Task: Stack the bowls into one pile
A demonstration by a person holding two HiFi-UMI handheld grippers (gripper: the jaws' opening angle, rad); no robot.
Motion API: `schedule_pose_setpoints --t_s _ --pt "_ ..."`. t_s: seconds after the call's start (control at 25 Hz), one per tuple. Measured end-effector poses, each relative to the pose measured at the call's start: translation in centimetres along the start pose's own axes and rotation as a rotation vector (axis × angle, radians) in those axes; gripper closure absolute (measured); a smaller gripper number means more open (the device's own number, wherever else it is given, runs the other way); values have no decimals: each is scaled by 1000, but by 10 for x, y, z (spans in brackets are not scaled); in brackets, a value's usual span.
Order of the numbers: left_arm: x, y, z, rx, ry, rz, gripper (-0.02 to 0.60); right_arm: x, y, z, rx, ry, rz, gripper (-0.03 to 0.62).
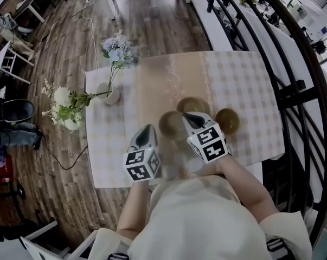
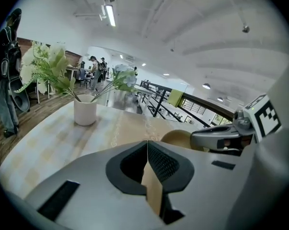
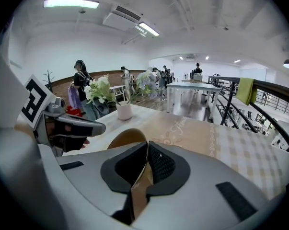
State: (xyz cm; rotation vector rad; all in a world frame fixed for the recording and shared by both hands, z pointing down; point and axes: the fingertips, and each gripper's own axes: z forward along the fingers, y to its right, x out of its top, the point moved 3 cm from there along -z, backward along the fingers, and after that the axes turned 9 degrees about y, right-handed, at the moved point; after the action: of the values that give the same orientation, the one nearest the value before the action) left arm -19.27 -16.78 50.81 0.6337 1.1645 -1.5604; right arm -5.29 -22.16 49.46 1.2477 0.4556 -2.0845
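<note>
Three brown bowls sit apart on the cloth-covered table [image 1: 250, 75]; no pile formed yet.

- Near-left bowl [image 1: 170, 124]: over the tan runner [image 1: 163, 75], just left of the right gripper's tips.
- Far bowl [image 1: 193, 104]: also on the runner, just beyond those tips.
- Right bowl [image 1: 227, 120]: on the checked part of the cloth, at the right, apart from the other two.

Right gripper [image 1: 186, 116]: jaws drawn narrow and pinched on the rim of the near-left bowl. In the right gripper view the rim [image 3: 127, 137] arcs up to the left of the pads, and the thin wall runs down between them. From the left gripper view the same bowl [image 2: 180, 139] sits at the tip of the right gripper [image 2: 194, 139]. Whether its base is clear of the cloth cannot be told.

Left gripper [image 1: 148, 128]: near and left of the held bowl, not touching it. Its jaw tips meet with nothing gripped; only the runner shows through the slit behind the tips.

Other items: a white vase [image 1: 110, 95] stands at the far left of the table, well apart from the bowls. It holds white flowers [image 1: 63, 104] leaning left and pale blue flowers [image 1: 117, 47] leaning far. A dark railing [image 1: 293, 91] runs along the right side of the table.
</note>
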Motion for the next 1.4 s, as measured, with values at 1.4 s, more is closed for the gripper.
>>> schedule_pose_setpoints --t_s 1.4 --pt "-3 18 22 -85 -31 -13 577 -32 93 4 -261 -112 79 583"
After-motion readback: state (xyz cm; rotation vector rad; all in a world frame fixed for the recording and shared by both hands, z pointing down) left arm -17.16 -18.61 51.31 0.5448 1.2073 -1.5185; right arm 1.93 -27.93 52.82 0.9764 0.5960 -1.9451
